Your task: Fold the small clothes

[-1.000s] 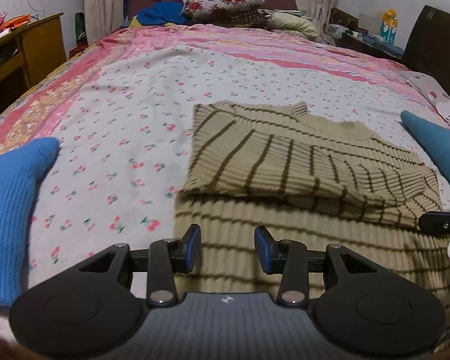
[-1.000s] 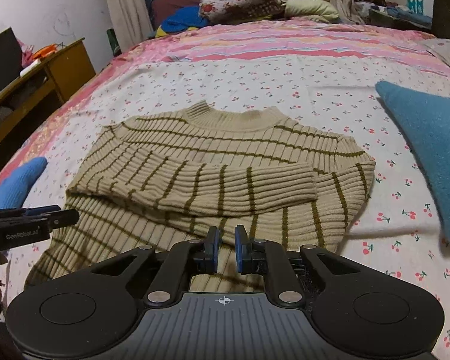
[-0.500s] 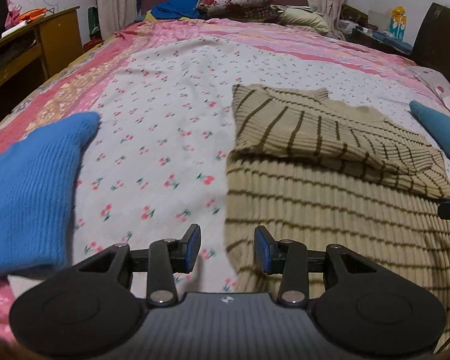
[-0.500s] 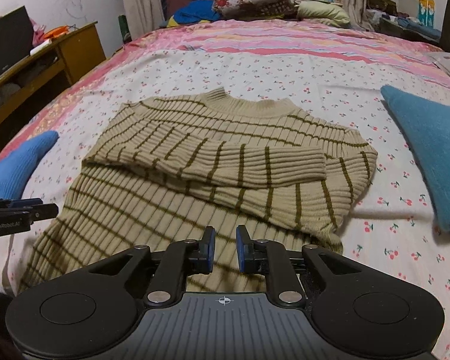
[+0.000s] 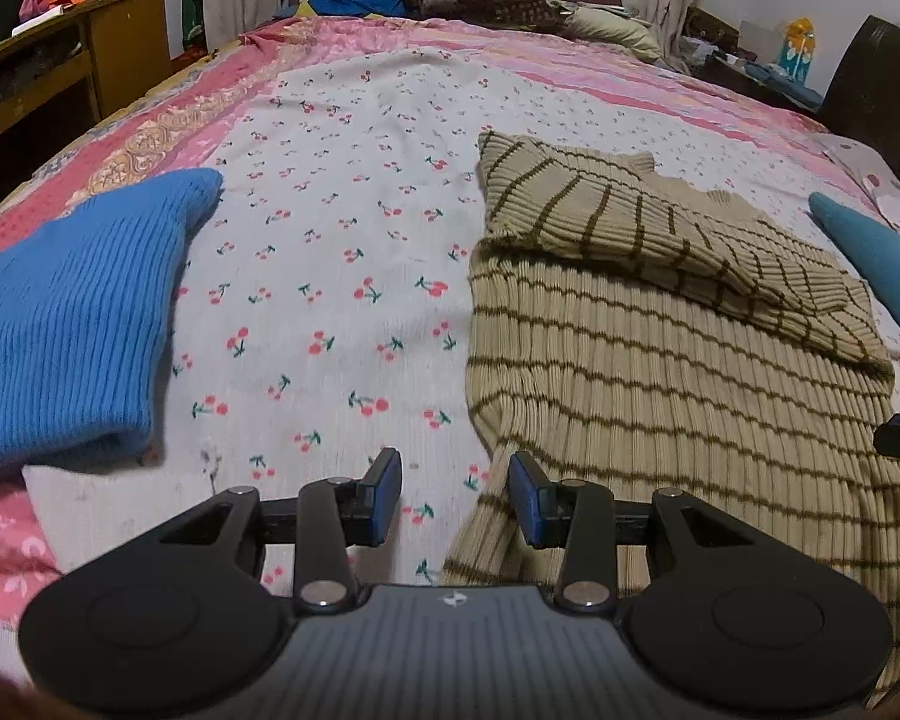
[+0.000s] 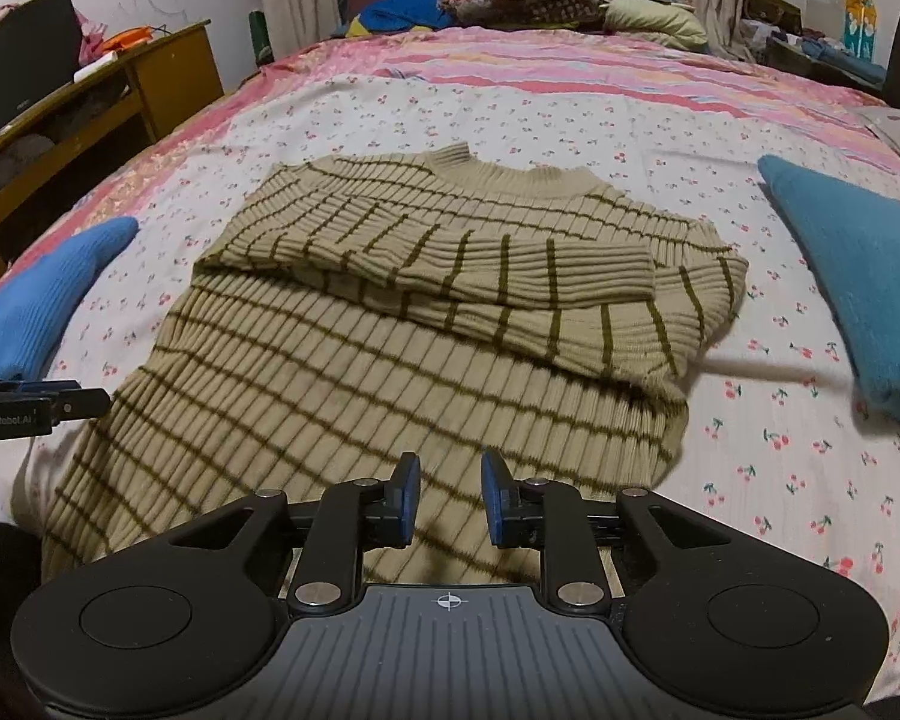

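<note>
Striped beige sweater (image 6: 426, 324) flat on cherry-print bedspread (image 5: 342, 276), both sleeves folded across chest. Right gripper (image 6: 448, 501) over hem — jaws just been opening, nothing between them. Left gripper (image 5: 455, 495) at sweater's left hem edge, jaws apart, gripping nothing. Both angled down toward bed. Count: one sweater, one blue knit (image 5: 66, 324) at left, one teal knit (image 6: 858, 276) at right — two grippers.
</note>
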{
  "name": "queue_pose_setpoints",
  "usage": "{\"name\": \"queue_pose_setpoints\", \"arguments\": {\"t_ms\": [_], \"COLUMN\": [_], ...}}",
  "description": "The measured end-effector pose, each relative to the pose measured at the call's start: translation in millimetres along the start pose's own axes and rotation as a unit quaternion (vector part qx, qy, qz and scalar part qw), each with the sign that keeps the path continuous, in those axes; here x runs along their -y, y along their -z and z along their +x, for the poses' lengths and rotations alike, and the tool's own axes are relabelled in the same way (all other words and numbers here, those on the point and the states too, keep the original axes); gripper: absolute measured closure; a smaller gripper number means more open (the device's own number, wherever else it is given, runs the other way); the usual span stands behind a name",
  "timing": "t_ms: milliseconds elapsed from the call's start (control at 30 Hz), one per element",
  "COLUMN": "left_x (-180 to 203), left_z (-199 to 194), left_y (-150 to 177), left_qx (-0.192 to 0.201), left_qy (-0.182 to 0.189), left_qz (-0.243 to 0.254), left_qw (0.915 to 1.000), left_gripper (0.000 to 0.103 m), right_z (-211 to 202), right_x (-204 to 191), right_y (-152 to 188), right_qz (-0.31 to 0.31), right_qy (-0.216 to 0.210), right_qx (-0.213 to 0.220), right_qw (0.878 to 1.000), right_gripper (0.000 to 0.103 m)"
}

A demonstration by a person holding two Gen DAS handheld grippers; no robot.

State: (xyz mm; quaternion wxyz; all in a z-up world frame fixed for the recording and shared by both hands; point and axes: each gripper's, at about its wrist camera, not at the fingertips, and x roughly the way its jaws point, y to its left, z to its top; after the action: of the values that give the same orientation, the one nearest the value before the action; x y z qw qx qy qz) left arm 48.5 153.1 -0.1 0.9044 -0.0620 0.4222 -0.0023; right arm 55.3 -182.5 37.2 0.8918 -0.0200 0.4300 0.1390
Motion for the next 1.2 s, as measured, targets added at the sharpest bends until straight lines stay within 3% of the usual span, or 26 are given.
{"name": "queue_pose_setpoints", "arguments": {"t_ms": [533,733,967,1200], "left_x": [-2,-8,-2,1], "left_z": [-7,-11,-16,-15], "left_y": [21,30,41,48], "left_qx": [-0.019,-0.038,-0.062,-0.086], "left_qy": [0.016,0.016,0.032,0.039], "left_qz": [0.007,0.019,0.035,0.046], "left_qw": [0.9997,0.9990,0.9969,0.9944], "left_gripper": [0.058,0.058,0.058,0.057], "right_z": [-29,-46,-65,-58], "right_x": [11,21,39,44], "right_y": [41,65,90,100], "right_qz": [0.019,0.034,0.056,0.076], "right_qy": [0.001,-0.011,-0.021,-0.059], "right_qx": [-0.015,-0.044,-0.086,-0.137], "right_qw": [1.000,0.998,0.995,0.986], "right_gripper": [0.080,0.072,0.072,0.072]}}
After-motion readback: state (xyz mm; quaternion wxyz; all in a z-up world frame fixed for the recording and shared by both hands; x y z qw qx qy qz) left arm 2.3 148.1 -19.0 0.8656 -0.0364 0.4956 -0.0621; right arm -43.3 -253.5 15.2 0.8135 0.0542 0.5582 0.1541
